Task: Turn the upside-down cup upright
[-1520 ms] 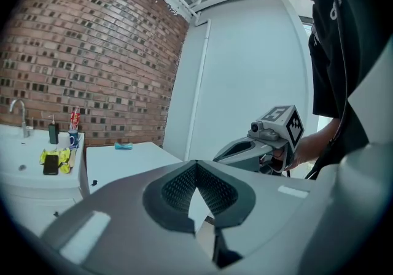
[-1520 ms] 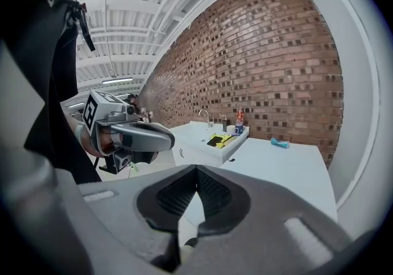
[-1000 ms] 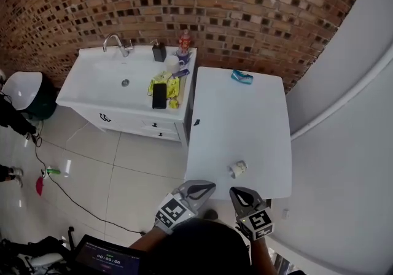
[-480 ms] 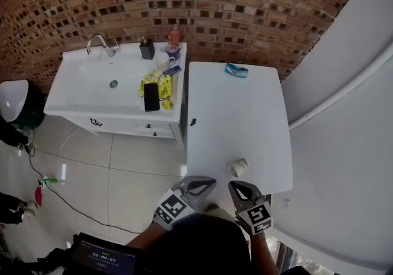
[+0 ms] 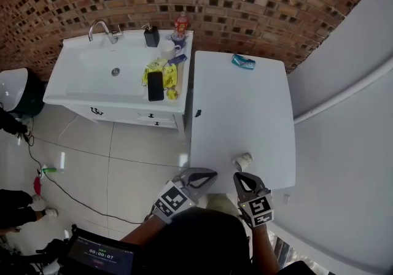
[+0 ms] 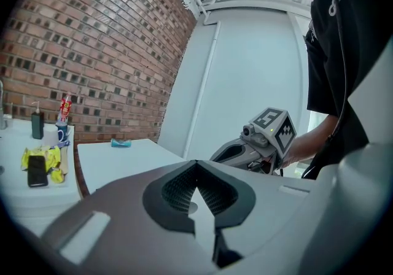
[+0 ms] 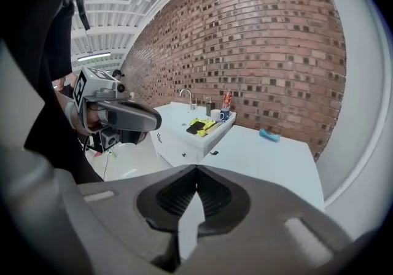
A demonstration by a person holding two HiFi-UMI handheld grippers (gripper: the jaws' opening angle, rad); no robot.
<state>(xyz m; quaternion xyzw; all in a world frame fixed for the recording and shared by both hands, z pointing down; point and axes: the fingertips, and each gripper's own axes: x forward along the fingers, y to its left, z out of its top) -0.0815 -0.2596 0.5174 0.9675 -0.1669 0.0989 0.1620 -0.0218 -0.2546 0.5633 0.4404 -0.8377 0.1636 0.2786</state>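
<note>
Head view: the cup (image 5: 241, 161) sits on the white counter (image 5: 239, 108) close to its near edge. It is small in this view and looks tipped over rather than standing square, but I cannot tell its exact pose. My right hand-held gripper (image 5: 240, 179) is just short of that edge, with the cup just ahead of its tips and apart from them. My left hand-held gripper (image 5: 207, 175) is beside it, angled toward the same edge, so the cup lies ahead and to its right, a little farther off. Neither one touches the cup.

In the left gripper view, my left hand-held gripper (image 6: 196, 163) has its jaws brought together at the tips with nothing between them. The right hand-held gripper (image 6: 228, 153) shows just beyond. In the right gripper view, my right hand-held gripper (image 7: 196, 168) is likewise closed at the tips and empty, with the left one (image 7: 147, 121) off to the side over the floor.

At the far end of the counter lies a blue packet (image 5: 243, 61), well apart from the cup. A white washstand (image 5: 92, 86) stands against the counter's left side, carrying a dark phone (image 5: 155, 85).
</note>
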